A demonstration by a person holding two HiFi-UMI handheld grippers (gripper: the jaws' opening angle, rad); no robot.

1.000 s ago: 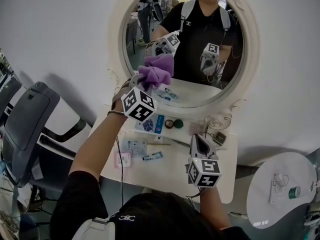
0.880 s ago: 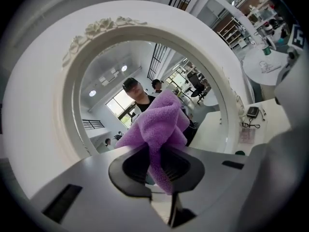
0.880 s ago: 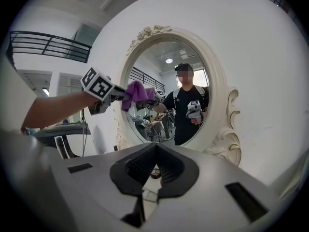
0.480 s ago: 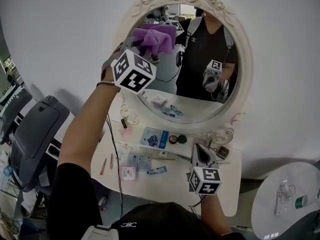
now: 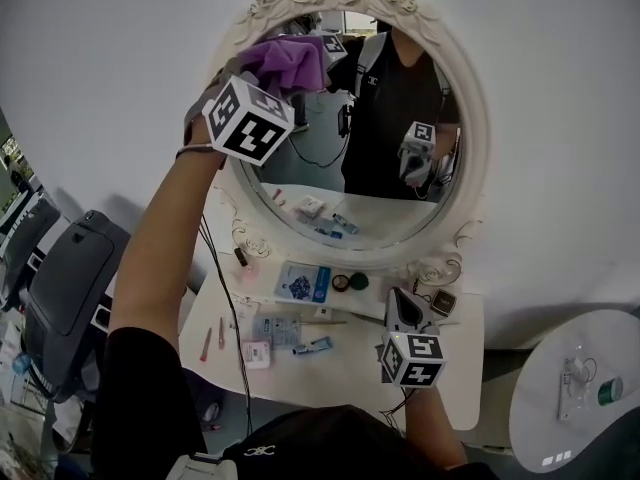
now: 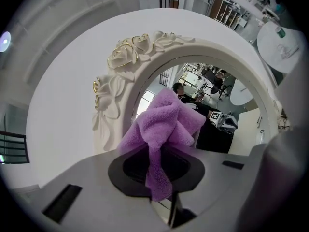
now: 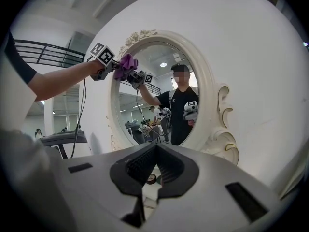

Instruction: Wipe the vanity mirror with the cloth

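The oval vanity mirror has a white rose-carved frame [image 5: 478,148] and stands against the wall. My left gripper [image 5: 278,80] is raised to the glass's upper left, shut on a bunched purple cloth [image 5: 285,60] that presses against the mirror near the frame's top. In the left gripper view the cloth [image 6: 164,127] sticks out of the left gripper [image 6: 161,180], just beside the carved roses [image 6: 125,57]. My right gripper [image 5: 400,310] hovers low over the vanity table [image 5: 350,368], shut and holding nothing. The right gripper view shows the right gripper [image 7: 147,182], the mirror [image 7: 164,95] and the cloth [image 7: 126,62].
Small items lie on the table: a blue packet [image 5: 303,283], two round tins [image 5: 347,282], a tube [image 5: 313,346] and a small dark box [image 5: 442,302]. A grey chair [image 5: 60,278] stands left; a round white side table [image 5: 580,388] is at the right.
My left gripper has carried the cloth up from the mirror's lower left to its upper left. The right gripper has stayed over the table.
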